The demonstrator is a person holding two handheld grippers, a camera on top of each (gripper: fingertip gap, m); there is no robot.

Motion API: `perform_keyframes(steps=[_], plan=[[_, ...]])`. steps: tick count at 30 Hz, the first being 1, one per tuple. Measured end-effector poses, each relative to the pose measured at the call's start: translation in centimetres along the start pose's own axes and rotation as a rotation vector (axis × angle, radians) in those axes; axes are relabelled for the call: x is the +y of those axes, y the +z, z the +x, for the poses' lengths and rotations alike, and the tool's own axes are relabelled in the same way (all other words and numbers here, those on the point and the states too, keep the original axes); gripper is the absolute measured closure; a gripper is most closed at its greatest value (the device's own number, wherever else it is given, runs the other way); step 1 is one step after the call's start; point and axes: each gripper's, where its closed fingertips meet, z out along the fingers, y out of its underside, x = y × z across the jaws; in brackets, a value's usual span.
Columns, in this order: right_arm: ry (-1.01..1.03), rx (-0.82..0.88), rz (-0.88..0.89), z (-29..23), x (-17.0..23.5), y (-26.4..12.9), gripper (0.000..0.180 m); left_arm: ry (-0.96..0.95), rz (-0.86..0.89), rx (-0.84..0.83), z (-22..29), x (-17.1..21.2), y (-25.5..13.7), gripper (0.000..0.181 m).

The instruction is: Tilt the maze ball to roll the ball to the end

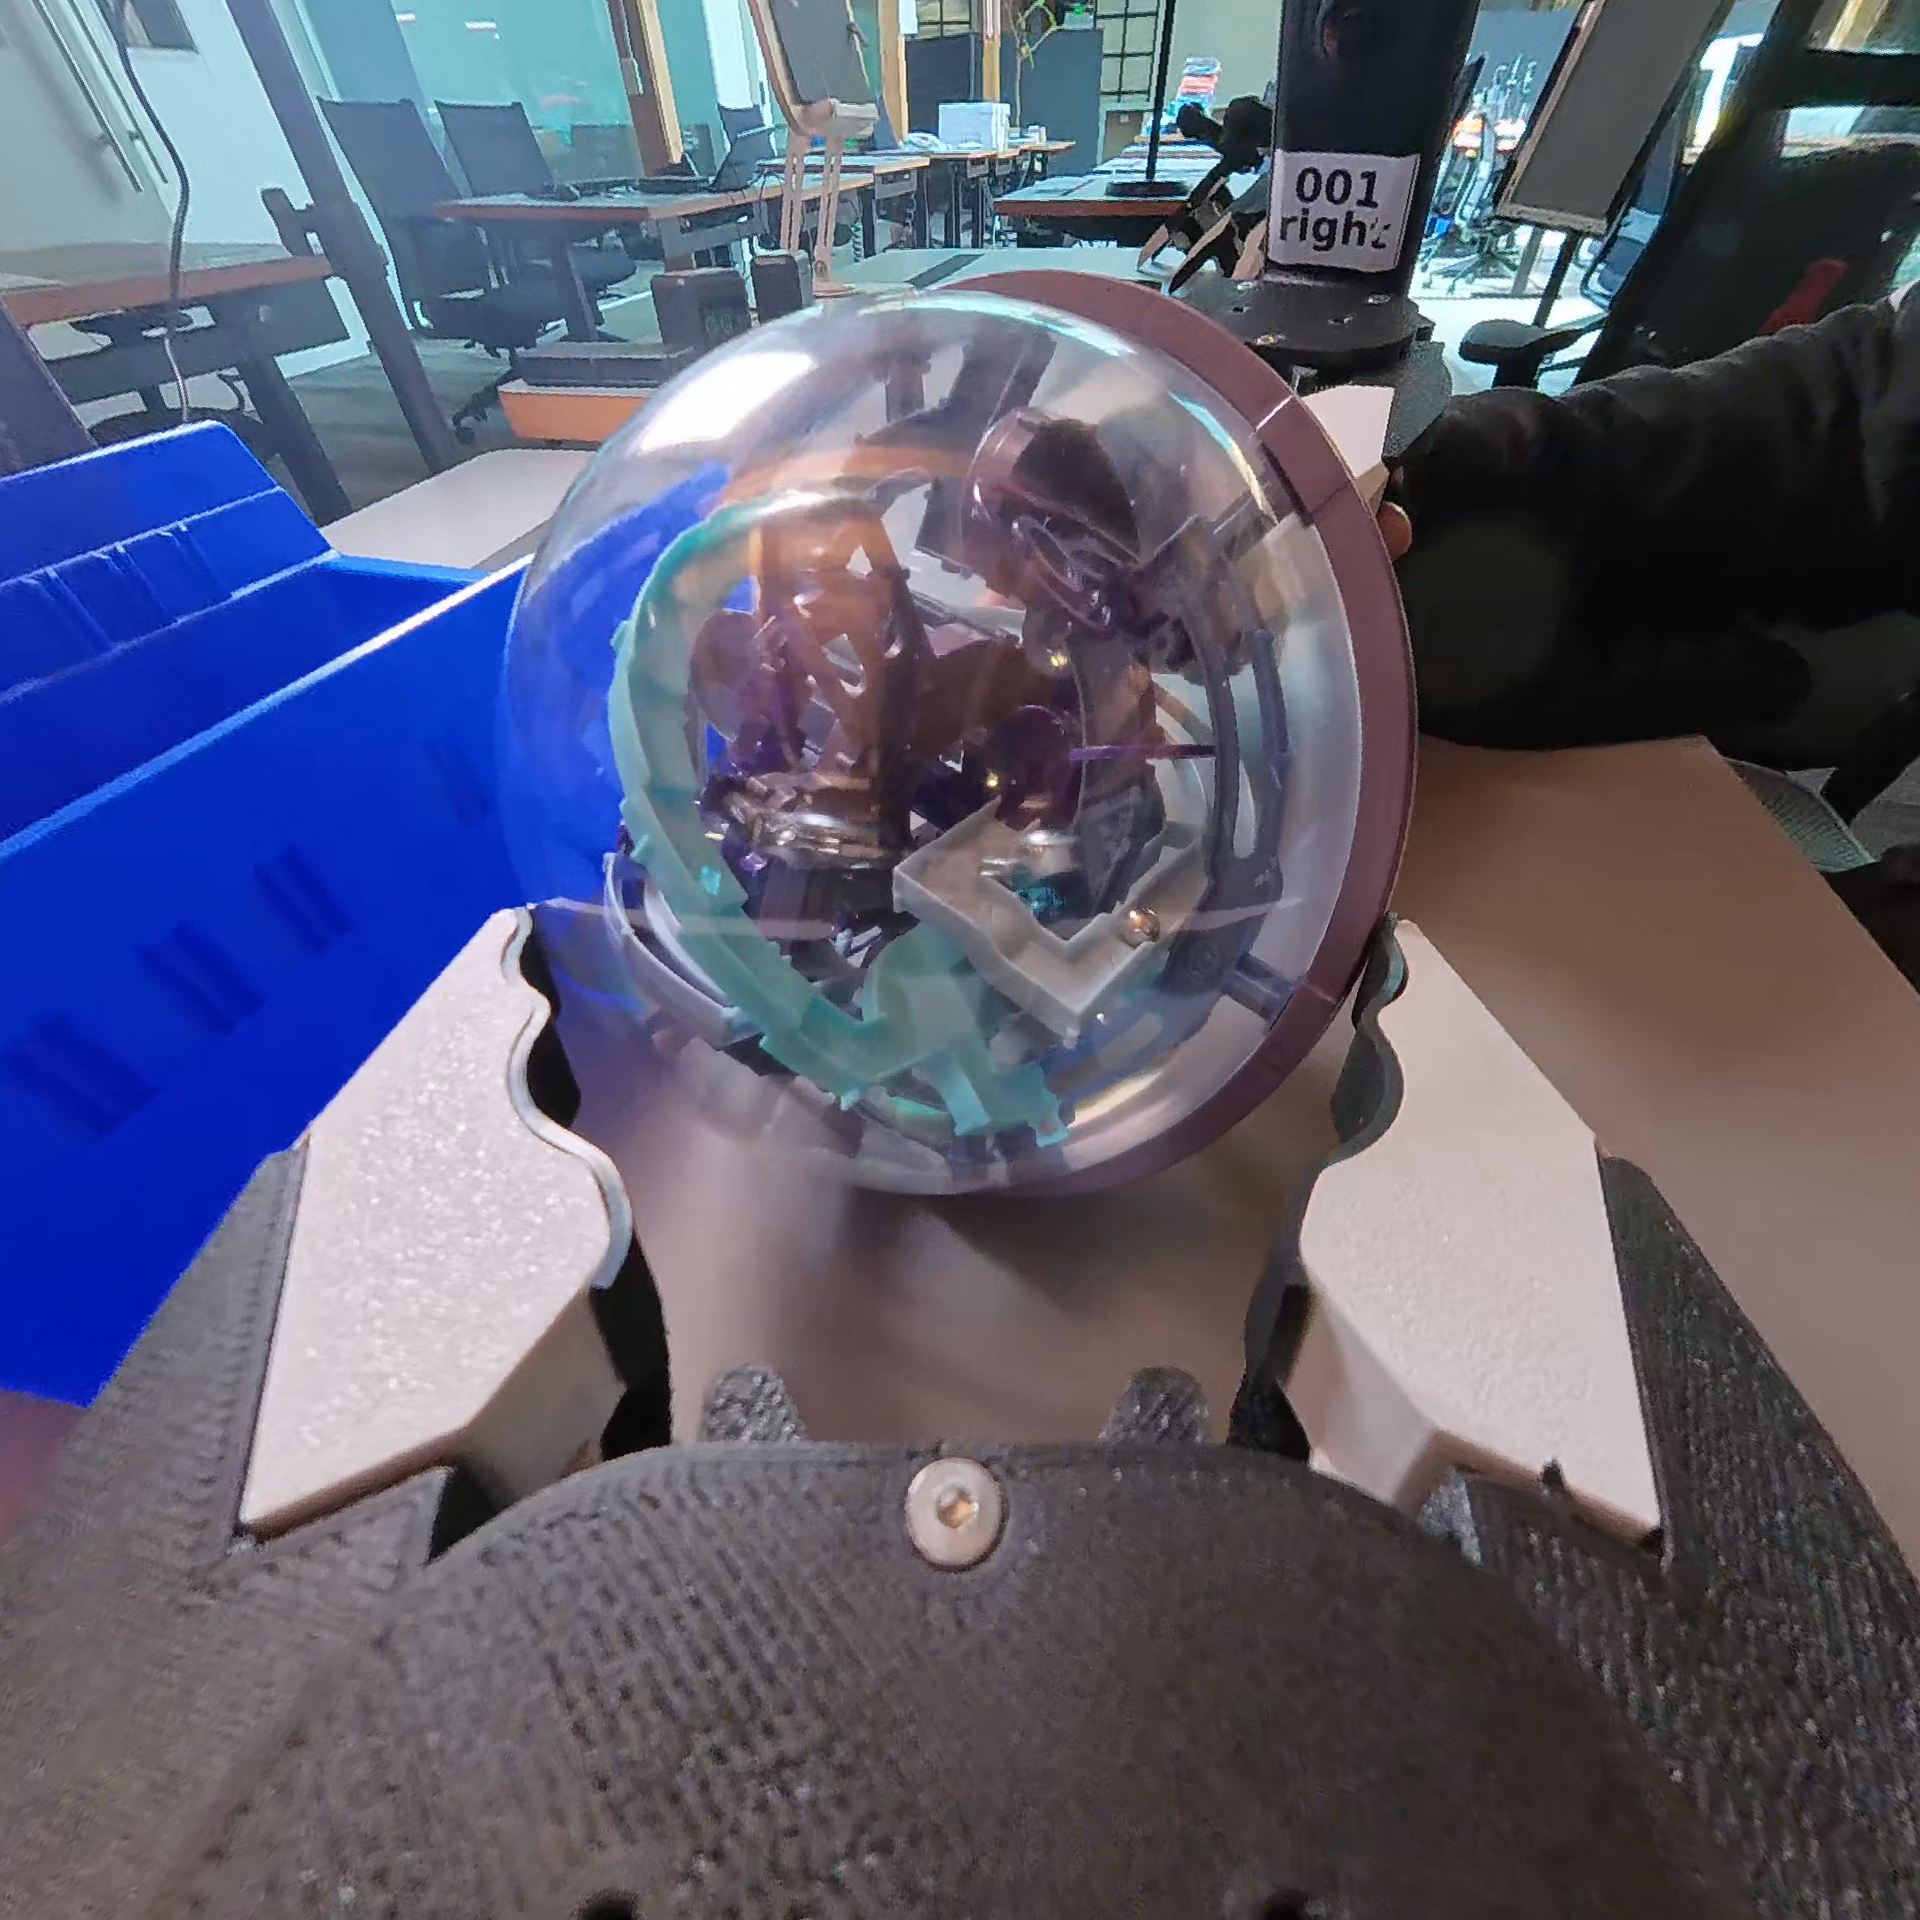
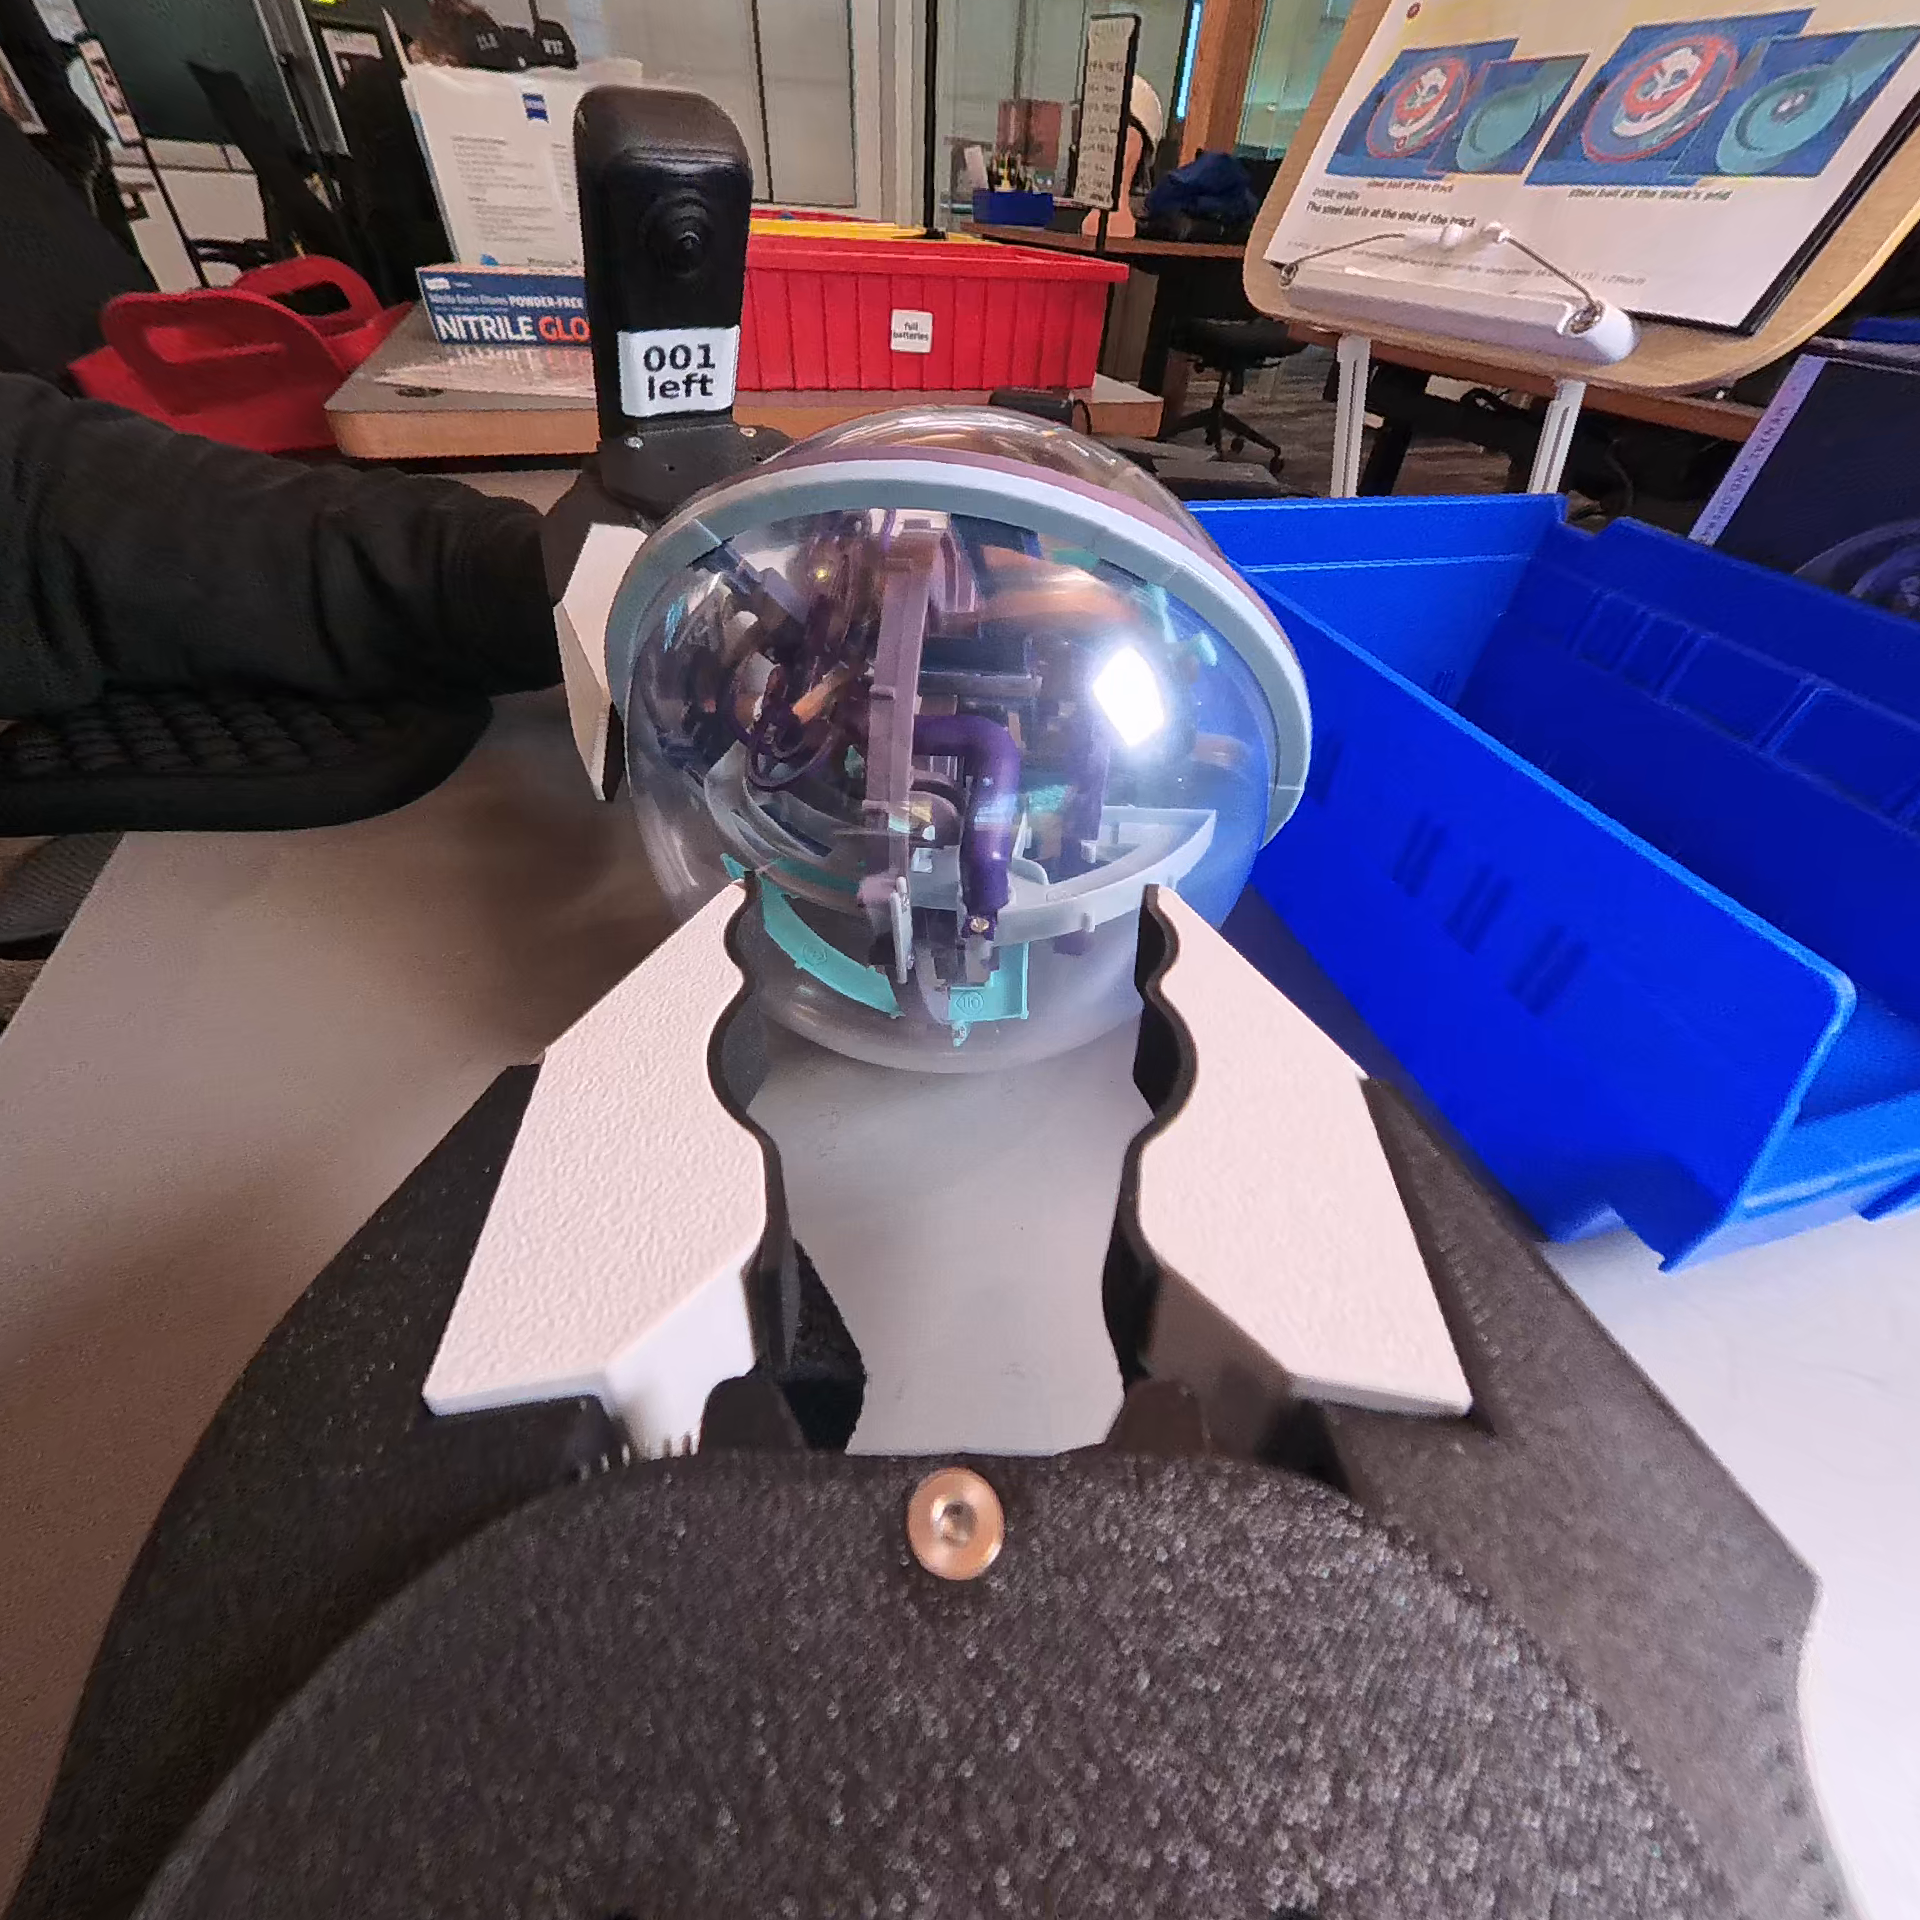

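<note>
Bracketing the maze ball [image 1: 956, 727] with the left hand-held gripper [image 1: 951, 935], jaws spread wide, tips touching the clear sphere's flanks at 9 and 3 o'clock, apparently clamping it. Pressing the right hand-held gripper [image 2: 945, 904] against the lower near face of the same sphere from the opposite side, jaws parted about halfway, tips resting on the curve and closing around nothing. Holding the sphere low over the desk [image 2: 260, 1091], just beside the blue bin [image 2: 1558, 883]; not being able to tell whether touching the top or riding just clear of it. Tipping the purple equator ring [image 1: 1351, 675] well off level.

Judging the task as under way and unfinished: finding the small steel ball [image 1: 1143, 923] in the left wrist view, sitting on a grey angular track [image 1: 1039, 935] at about 5 o'clock inside the sphere, with plenty of teal and purple track winding beyond. Not being able to pick out the end of the route, so leaving the remaining distance unsaid.

Working on a pale, plain desk. Facing, in the left wrist view, office desks and dark chairs [image 1: 416, 208] at 11 o'clock and a dark-gloved hand [image 1: 1610, 582] at 3 o'clock. Facing, in the right wrist view, a red tote [image 2: 935, 301] at 12 o'clock, a box of gloves [image 2: 499, 312] at 11 o'clock, and a document stand [image 2: 1455, 301] at 1 o'clock carrying a printed sheet.
</note>
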Motion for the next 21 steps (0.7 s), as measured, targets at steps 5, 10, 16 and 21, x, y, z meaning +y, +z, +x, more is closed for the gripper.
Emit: perform_keyframes(steps=[5, 10, 16, 21], plan=[[0.003, 0.0, 0.002, -0.05, 0.28, -0.1, 0.11, 0.083, -0.003, -0.028, 0.05, -0.04, 0.1, 0.033], [0.022, 0.003, 0.013, -0.04, 0.33, -0.12, 0.109, 0.104, 0.005, -0.039, 0.09, -0.17, 0.17, 0.032], [0.031, 0.006, 0.024, -0.04, 0.12, -0.16, 0.108, 0.039, 0.009, -0.021, 0.12, -0.13, 0.24, 0.032], [0.027, 0.009, 0.025, -0.07, 0.11, -0.18, 0.108, 0.032, 0.014, -0.016, 0.16, -0.1, 0.27, 0.032]])
